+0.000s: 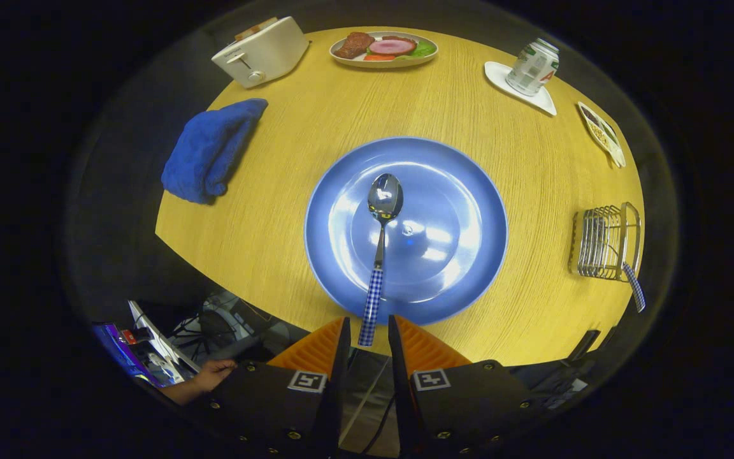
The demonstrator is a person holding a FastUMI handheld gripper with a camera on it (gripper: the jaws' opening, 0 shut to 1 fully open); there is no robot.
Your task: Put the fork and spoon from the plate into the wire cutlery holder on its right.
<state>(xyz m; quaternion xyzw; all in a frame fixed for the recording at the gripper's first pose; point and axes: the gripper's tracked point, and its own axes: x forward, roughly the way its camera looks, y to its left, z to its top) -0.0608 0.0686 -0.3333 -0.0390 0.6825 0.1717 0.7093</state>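
A spoon (385, 197) with a blue checked handle lies on the blue plate (456, 210), bowl pointing away and handle reaching over the plate's near rim. My gripper (368, 325) is open, and the end of the handle sits between the two fingertips with a small gap on each side. To the right of the plate stands the wire cutlery holder (606, 242). A fork (634, 287) rests in it, its checked handle sticking out toward me.
On the round wooden table, a blue cloth (211, 150) lies to the left of the plate. Beyond it are a white toaster (262, 51), a plate of food (384, 49), a can (532, 67) on a white mat, and a small dish (603, 134). A person's hand (211, 373) is below the table's near edge.
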